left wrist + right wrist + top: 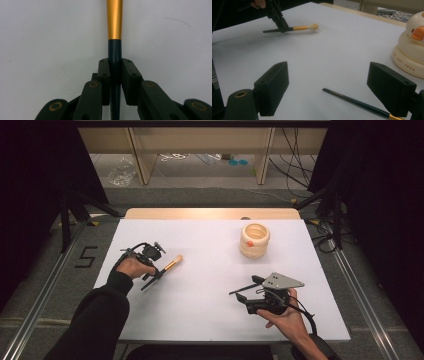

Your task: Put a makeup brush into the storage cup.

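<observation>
Left gripper [156, 274]: it sat near the table's [210, 245] left edge, jaws pinched on the dark handle of the makeup brush [171, 265]. The left gripper view showed both pads pressed to the handle [115, 57] just behind the gold ferrule, a grip that probably kept the bristles free.

Makeup brush: it lay low over the white top, its pale head pointing toward the table's middle; whether it rested on the surface I could not tell.

Second brush [359, 103]: a thin dark stick with a gold band lay flat near the front edge, between the right gripper's spread jaws, likely the next thing to be gripped.

Right gripper [242, 292]: held near the front right corner, jaws wide apart and gripping nothing.

Duck-shaped holder [254, 240]: upright toward the back right, mouth upward, seemingly ready to receive brushes.
</observation>
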{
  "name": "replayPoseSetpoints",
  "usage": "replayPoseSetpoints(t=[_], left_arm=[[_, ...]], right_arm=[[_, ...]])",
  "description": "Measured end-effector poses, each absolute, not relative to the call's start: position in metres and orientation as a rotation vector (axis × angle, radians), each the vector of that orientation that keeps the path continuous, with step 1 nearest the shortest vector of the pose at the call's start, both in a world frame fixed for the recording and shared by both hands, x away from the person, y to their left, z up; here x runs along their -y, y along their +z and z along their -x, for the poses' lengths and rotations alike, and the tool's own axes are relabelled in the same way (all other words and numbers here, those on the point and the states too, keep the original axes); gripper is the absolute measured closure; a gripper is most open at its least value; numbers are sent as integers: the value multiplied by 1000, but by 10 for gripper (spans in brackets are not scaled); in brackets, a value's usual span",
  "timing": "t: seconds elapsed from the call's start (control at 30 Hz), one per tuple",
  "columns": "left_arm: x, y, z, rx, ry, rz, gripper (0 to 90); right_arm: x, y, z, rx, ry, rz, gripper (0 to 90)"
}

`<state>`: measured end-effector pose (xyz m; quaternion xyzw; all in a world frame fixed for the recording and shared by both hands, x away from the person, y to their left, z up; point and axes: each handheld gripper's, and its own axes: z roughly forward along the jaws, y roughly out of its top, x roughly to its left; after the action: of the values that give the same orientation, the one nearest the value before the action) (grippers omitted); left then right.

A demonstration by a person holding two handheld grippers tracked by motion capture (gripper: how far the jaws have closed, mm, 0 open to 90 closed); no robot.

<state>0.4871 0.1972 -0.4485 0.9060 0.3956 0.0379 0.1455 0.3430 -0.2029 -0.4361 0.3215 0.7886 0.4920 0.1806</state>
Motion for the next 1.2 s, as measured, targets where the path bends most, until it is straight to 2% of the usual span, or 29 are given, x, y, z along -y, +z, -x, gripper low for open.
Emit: replayPoseSetpoints(t=[0.2,0.47,0.8,1.2], left_arm=[[-202,-436,-482,-1131,128,-2459,782],[-203,-420,-470,-1033,135,-2379,782],[-196,-421,-453,-980,122,-2308,782],[-182,-413,-428,-950,154,-2066,782]], right_arm=[[203,-436,-343,-2229,1389,-909,186],[200,-437,-344,-2223,1445,-900,185],[194,-435,-349,-2223,1462,-888,186],[184,-428,-356,-2197,1590,-874,201]])
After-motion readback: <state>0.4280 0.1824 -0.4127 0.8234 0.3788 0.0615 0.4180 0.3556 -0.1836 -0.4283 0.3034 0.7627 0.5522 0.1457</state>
